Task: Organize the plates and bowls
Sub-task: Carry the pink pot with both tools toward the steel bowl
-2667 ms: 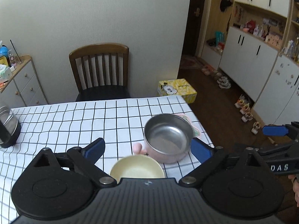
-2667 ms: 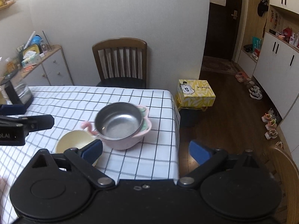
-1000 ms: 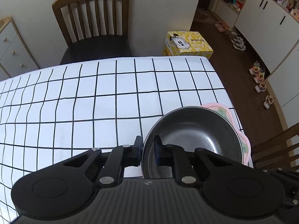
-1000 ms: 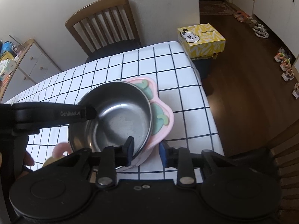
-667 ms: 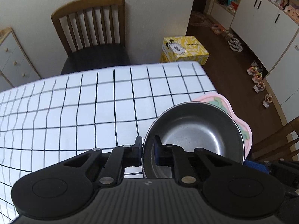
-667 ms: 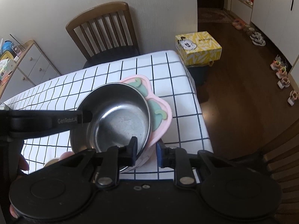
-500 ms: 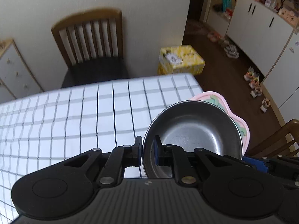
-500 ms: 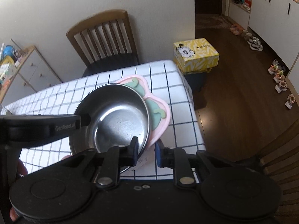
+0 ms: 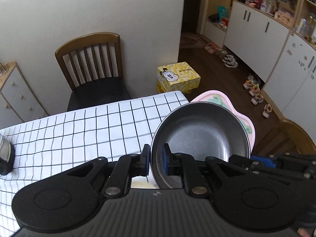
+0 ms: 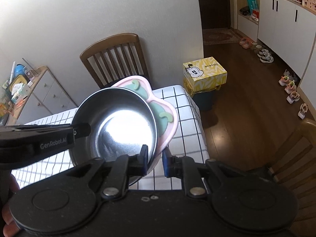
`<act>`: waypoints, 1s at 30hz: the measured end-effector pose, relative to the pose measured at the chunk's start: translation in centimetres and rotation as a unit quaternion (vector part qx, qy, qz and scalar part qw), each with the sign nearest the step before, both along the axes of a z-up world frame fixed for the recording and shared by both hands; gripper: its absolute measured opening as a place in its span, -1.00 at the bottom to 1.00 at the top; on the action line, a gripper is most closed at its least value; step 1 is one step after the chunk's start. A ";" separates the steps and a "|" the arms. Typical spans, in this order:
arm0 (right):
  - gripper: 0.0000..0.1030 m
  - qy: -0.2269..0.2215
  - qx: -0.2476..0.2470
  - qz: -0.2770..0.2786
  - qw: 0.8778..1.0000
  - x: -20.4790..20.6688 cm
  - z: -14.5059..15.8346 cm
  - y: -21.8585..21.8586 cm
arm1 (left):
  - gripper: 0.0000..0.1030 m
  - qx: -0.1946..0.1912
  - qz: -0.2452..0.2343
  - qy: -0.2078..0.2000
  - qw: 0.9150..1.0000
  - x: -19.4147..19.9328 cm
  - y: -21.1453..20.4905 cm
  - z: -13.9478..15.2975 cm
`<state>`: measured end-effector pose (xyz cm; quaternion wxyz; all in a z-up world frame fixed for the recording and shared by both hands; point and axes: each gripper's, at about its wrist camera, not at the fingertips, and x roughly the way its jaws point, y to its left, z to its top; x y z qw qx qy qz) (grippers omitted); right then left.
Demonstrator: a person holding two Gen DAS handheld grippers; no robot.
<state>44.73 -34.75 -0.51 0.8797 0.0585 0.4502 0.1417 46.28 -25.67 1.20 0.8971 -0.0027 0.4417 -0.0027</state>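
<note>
I hold one bowl with both tools. My left hand-held gripper (image 9: 155, 160) is pinched almost shut on the near edge of the steel bowl (image 9: 201, 136). My right hand-held gripper (image 10: 155, 161) is closing, with the bowl's other edge and its pink outside between the pads. The shiny metal bowl sits inside a pink plastic shell (image 9: 227, 103) with green shapes on its flat lip.

The bowl is up in the air, above the corner of the tabletop (image 9: 79, 130) that is nearest the yellow box (image 9: 177, 76) on the floor. Part of the bowl hangs out past that corner.

I think I am lifting the bowl to put it somewhere else. To do this well, I should keep both grips tight and move both hands together, so the bowl stays flat and does not twist. The steel is smooth and slippery, and the edge is thin and round, so it could slide out. The pink lip is wavy and thicker, so it looks easier to grab. The cloth on the tabletop is white with black squares.
</note>
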 end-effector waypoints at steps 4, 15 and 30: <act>-0.72 0.000 -0.003 -0.004 1.000 -3.1 1.5 -0.3 | -0.77 0.000 -0.018 -0.002 1.000 -4.0 -0.5 1.2; -0.73 0.008 -0.005 -0.017 1.000 -13.9 3.1 -0.9 | -0.77 0.003 -0.051 0.001 0.999 -15.6 -0.4 2.7; -0.75 0.051 -0.020 -0.039 0.998 -26.4 1.1 0.1 | -0.77 -0.016 -0.090 0.057 0.994 -27.6 0.7 -1.1</act>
